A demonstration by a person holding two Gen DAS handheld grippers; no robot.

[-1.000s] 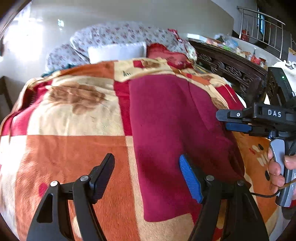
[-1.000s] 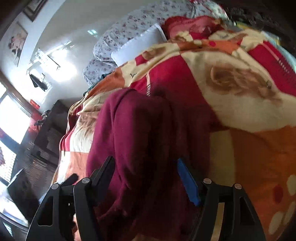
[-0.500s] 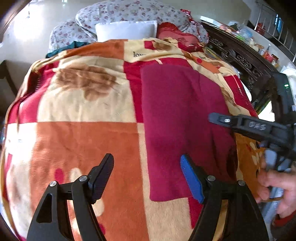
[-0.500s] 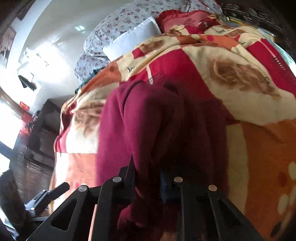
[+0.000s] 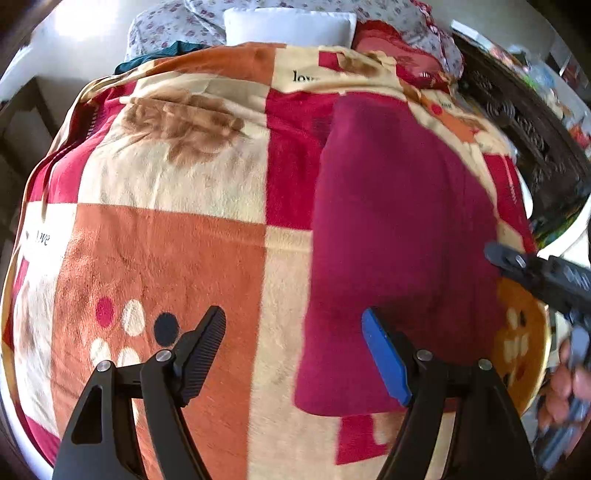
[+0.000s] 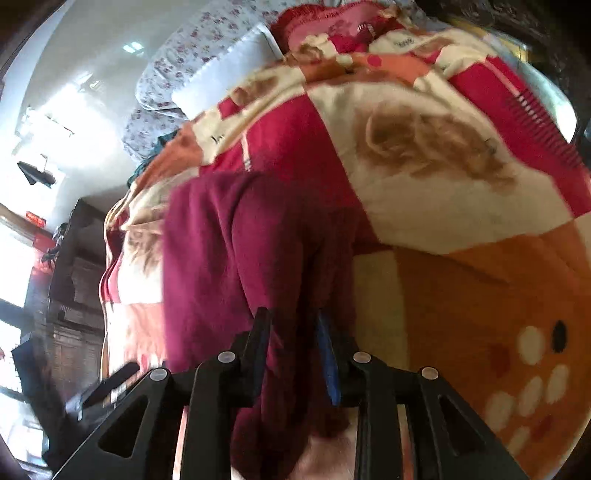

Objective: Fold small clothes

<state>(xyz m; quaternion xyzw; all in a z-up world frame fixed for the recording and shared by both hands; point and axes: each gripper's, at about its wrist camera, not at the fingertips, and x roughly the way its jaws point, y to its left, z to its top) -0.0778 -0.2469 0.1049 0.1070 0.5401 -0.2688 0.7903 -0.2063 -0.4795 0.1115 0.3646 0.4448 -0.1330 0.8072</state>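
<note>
A maroon garment (image 5: 388, 221) lies lengthwise on the right half of a patchwork blanket (image 5: 166, 258). My left gripper (image 5: 293, 317) hovers open above the garment's near left edge, with nothing between its fingers. One finger (image 5: 517, 264) of the right gripper reaches in at the garment's right edge. In the right wrist view my right gripper (image 6: 291, 321) has a raised fold of the maroon garment (image 6: 221, 240) pinched between its pads. Its jaws are opening slightly, with the cloth still between them.
The blanket (image 6: 461, 295) covers a bed with a white pillow (image 5: 288, 29) and floral bedding (image 5: 166, 26) at its head. A dark carved wooden bed frame (image 5: 535, 140) runs along the right side. A person's hand (image 5: 565, 387) holds the right gripper's handle.
My right gripper went from open around the garment's edge to closed on a fold of it, and lifted. The left gripper rose and tipped downward, staying open.
</note>
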